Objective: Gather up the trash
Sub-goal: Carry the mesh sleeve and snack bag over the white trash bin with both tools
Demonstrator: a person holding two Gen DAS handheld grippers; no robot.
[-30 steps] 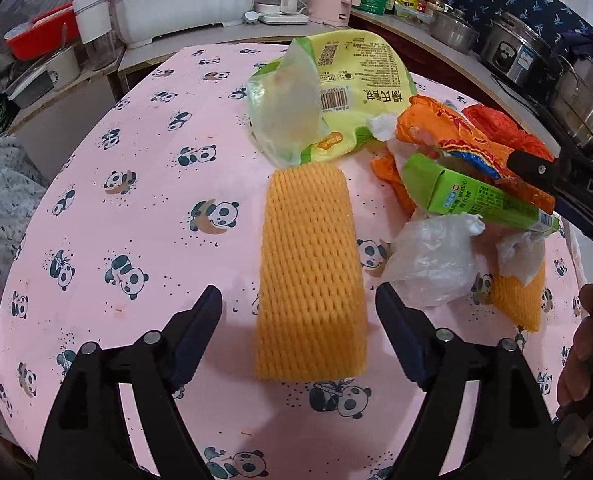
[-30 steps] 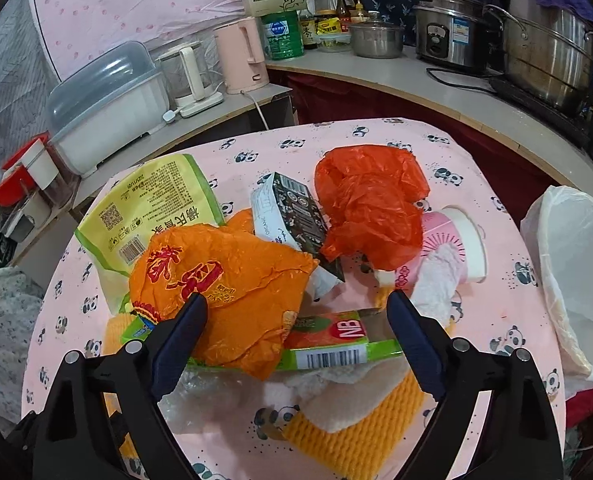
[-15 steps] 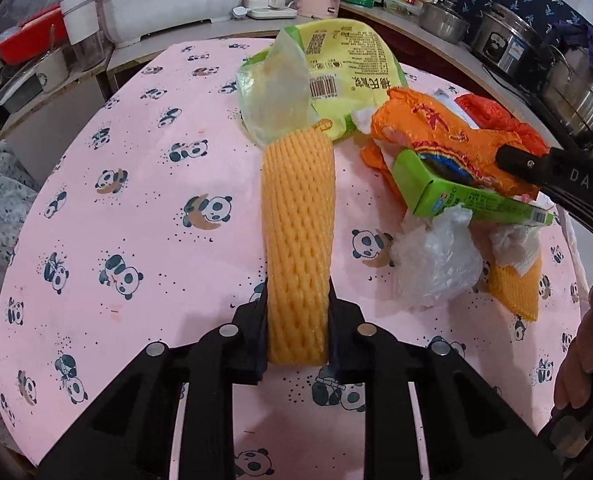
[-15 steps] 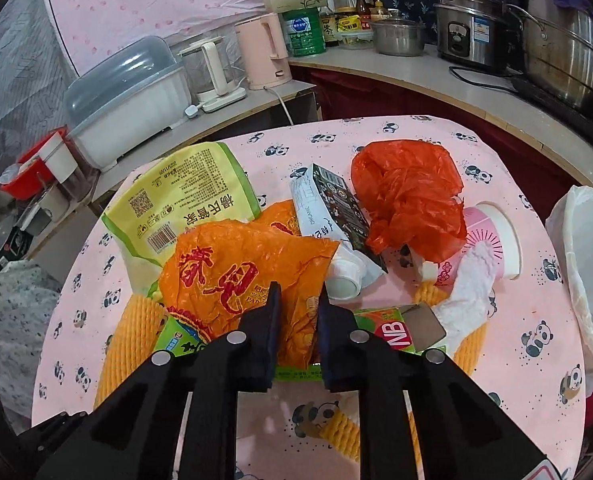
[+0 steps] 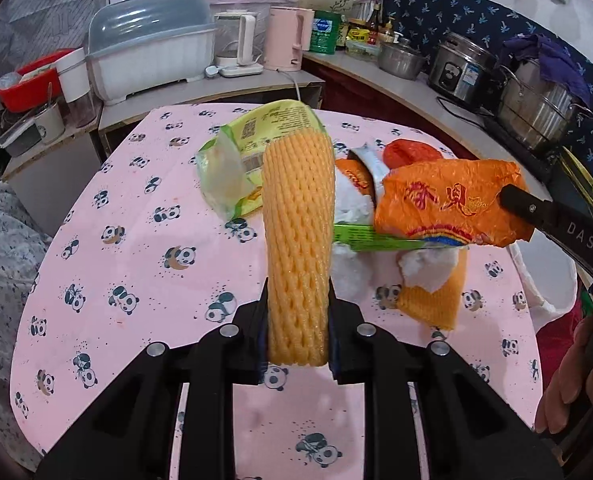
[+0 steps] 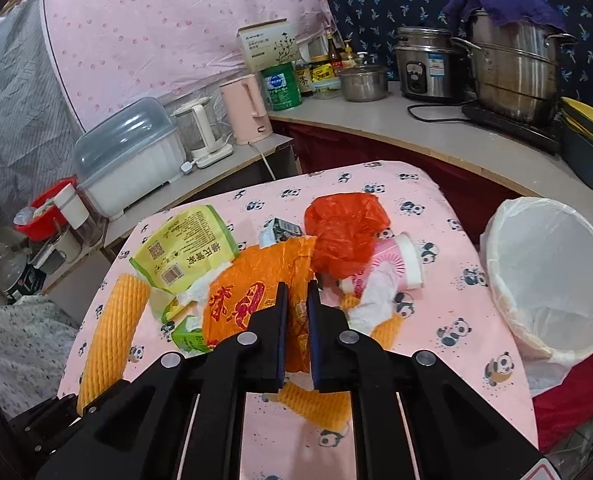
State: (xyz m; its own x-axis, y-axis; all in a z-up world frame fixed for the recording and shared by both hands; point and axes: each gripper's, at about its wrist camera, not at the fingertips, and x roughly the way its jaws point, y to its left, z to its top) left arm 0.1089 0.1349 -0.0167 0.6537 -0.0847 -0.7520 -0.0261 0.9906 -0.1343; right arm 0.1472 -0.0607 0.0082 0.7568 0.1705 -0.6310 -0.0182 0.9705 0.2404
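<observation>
My left gripper (image 5: 298, 336) is shut on a yellow foam net sleeve (image 5: 298, 240) and holds it raised above the pink panda tablecloth (image 5: 136, 248); the sleeve also shows in the right wrist view (image 6: 112, 332). My right gripper (image 6: 296, 320) is shut on an orange plastic bag (image 6: 252, 296), lifted off the pile; it also shows in the left wrist view (image 5: 452, 204). Still on the table lie a yellow-green food bag (image 6: 184, 248), a red plastic bag (image 6: 344, 232), a green carton (image 6: 188, 338), a pink paper cup (image 6: 396, 264), crumpled tissue and a second foam sleeve (image 6: 316, 404).
A bin lined with a white bag (image 6: 552, 276) stands off the table's right edge. Behind the table a counter holds a dish box (image 6: 128, 168), kettles (image 6: 248, 108), a rice cooker (image 6: 428, 64) and steel pots (image 6: 516, 68).
Both grippers went from open to shut: the left on the foam sleeve, the right on the orange bag. Both items have since been lifted off the table.
</observation>
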